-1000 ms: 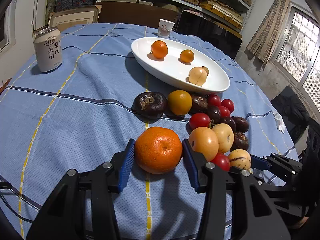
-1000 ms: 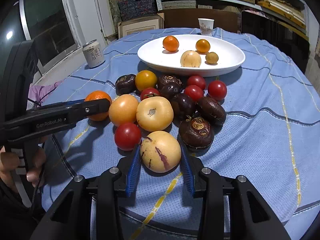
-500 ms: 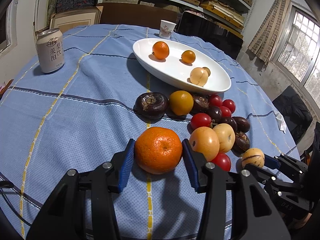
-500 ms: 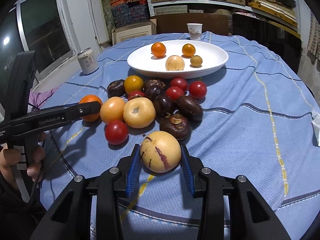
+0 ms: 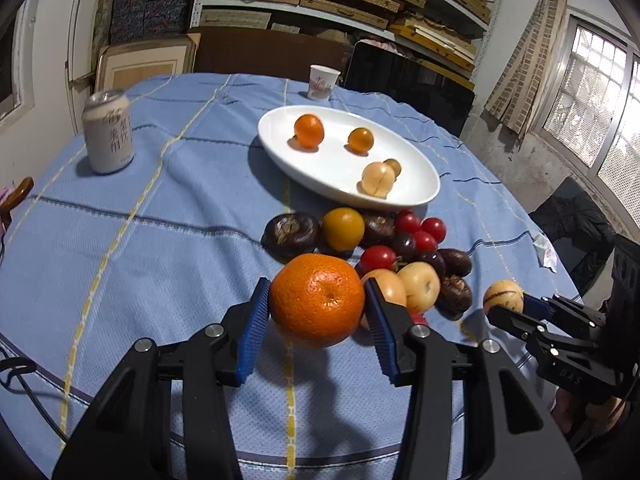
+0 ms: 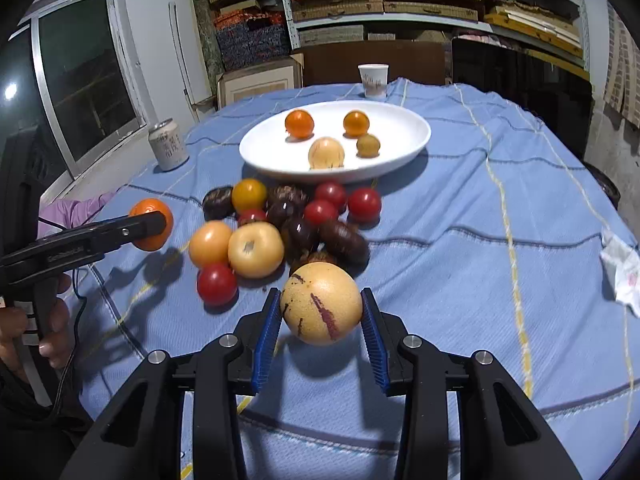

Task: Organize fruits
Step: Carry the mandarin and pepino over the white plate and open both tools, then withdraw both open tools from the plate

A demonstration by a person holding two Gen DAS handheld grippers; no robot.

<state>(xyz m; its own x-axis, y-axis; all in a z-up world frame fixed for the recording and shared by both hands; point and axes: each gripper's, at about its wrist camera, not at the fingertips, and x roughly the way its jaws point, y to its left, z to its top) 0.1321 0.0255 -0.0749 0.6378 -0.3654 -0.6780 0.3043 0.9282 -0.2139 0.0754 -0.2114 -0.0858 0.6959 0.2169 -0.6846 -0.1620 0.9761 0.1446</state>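
Both fruits have lifted off the cloth: left gripper (image 5: 316, 300) clamps an orange (image 5: 317, 300), right gripper (image 6: 321, 304) a melon (image 6: 321, 303); next, carry both to the plate (image 6: 404, 148).

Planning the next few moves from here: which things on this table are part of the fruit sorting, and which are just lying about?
Part of the job:
- orange in left gripper
- streaked yellow fruit in right gripper
- white plate, four fruits in it
- loose fruit pile on the cloth

Lying about:
- drink can
- paper cup
- crumpled tissue
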